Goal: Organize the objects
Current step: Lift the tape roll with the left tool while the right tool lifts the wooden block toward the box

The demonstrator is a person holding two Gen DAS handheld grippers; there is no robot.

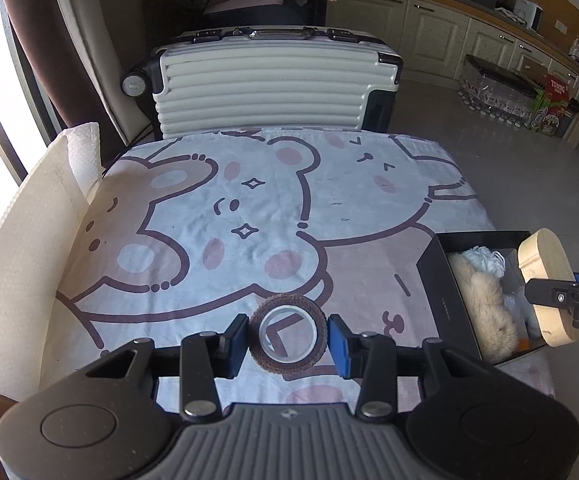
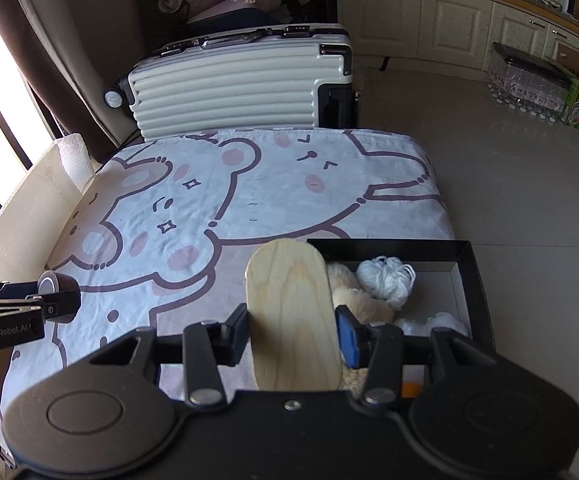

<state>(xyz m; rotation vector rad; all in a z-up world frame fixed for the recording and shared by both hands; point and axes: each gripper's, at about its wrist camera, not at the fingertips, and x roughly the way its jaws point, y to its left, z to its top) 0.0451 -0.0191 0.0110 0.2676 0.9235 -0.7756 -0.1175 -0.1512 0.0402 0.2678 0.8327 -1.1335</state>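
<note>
My left gripper [image 1: 288, 336] is shut on a brown tape roll [image 1: 288, 335] and holds it over the near part of the cartoon-bear cloth [image 1: 249, 208]; the roll also shows in the right wrist view [image 2: 58, 296]. My right gripper [image 2: 291, 330] is shut on an oval wooden board [image 2: 291, 316], held at the left edge of a black box [image 2: 475, 280]. The board [image 1: 547, 280] also shows at the right of the left wrist view. The box [image 1: 435, 280] holds a beige plush toy [image 2: 363, 304] and a white yarn ball [image 2: 385, 276].
A white ribbed suitcase [image 1: 265, 84] stands behind the table. A paper towel roll [image 1: 83, 152] and a cream padded wall [image 1: 21, 248] line the left side. Cabinets [image 2: 449, 20] and bottle packs [image 2: 529, 80] are on the floor at far right.
</note>
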